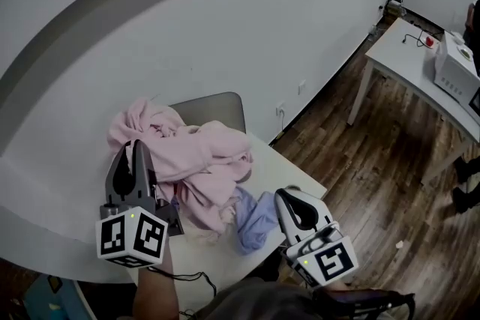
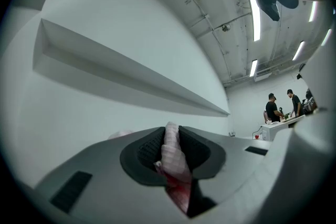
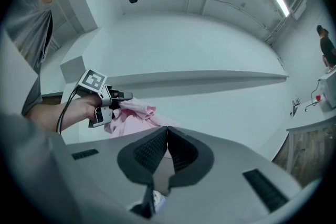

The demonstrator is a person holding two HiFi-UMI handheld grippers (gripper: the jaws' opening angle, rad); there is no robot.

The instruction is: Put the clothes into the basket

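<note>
Two garments on the white table (image 1: 294, 174): a pink clothes pile (image 1: 201, 155) at its middle and a pale blue garment (image 1: 255, 219) touching the pile's near edge. Left gripper (image 1: 137, 151) is raised over the pile's left side, jaws clamped on a fold of pink fabric (image 2: 172, 150) that fills the gap between its pads. Right gripper (image 1: 287, 196) sits just right of the blue garment, jaws pressed together with nothing between them. Grey chair back (image 1: 211, 110) stands behind the pile against the wall. Across the wood floor (image 1: 360, 154), well apart, a second white table (image 1: 401, 56) carries a white appliance (image 1: 454, 68). Two people (image 2: 273, 108) stand far off.
</note>
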